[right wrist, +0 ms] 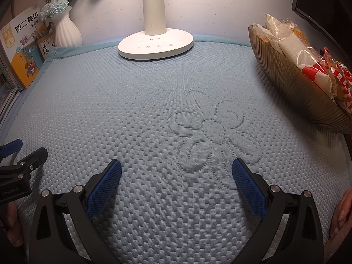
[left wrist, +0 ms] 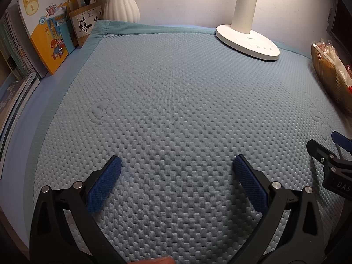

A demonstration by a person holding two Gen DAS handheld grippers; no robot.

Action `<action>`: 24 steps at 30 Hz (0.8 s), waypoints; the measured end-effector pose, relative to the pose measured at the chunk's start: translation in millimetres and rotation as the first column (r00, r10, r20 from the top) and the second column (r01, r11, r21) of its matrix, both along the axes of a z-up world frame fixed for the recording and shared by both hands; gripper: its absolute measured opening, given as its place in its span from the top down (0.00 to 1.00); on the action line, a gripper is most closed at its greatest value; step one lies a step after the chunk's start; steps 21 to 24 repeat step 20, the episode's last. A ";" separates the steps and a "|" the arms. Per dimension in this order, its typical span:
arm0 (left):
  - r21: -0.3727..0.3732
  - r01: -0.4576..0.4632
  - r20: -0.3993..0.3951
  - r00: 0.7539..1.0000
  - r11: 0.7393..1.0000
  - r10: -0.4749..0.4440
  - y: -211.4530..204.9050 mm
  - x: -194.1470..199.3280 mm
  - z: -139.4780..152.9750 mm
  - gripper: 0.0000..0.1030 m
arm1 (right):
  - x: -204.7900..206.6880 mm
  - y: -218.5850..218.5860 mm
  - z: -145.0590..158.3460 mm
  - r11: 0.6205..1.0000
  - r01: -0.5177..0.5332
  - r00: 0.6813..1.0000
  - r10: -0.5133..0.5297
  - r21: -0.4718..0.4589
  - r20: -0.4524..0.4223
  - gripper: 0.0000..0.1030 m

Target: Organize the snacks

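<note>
Several packaged snacks point(right wrist: 308, 55) in clear and red-white wrappers lie piled in a ribbed brown bowl point(right wrist: 292, 88) at the right edge of the blue mat; the bowl point(left wrist: 330, 81) shows at the far right of the left wrist view too. My left gripper point(left wrist: 177, 165) hovers low over the mat, open, nothing between its blue pads. My right gripper point(right wrist: 176, 168) is open as well, over an embossed flower pattern, left of the bowl and apart from it. Each gripper appears at the edge of the other's view.
A white desk lamp point(right wrist: 155, 41) stands at the back of the mat point(left wrist: 176, 110). A white vase point(right wrist: 66, 30) with flowers, a pen holder point(left wrist: 85, 25) and upright books point(left wrist: 46, 28) line the back left. A dark monitor point(right wrist: 319, 2) sits at the back right.
</note>
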State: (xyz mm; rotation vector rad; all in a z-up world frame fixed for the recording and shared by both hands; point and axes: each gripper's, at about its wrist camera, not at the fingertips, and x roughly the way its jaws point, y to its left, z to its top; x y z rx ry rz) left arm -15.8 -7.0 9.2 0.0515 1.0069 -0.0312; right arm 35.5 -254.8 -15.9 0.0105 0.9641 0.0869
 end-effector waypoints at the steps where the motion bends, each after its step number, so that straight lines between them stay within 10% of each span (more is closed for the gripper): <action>1: 0.000 0.000 0.000 1.000 1.000 0.000 0.0 0.1 0.0 0.03 | 0.0 0.1 0.0 1.000 0.000 1.000 0.000 0.000 0.000 0.05; 24: -0.005 0.004 0.000 1.000 1.000 -0.004 0.0 2.2 -1.3 0.03 | 0.1 -0.2 0.0 1.000 -0.001 1.000 0.001 0.000 0.000 0.05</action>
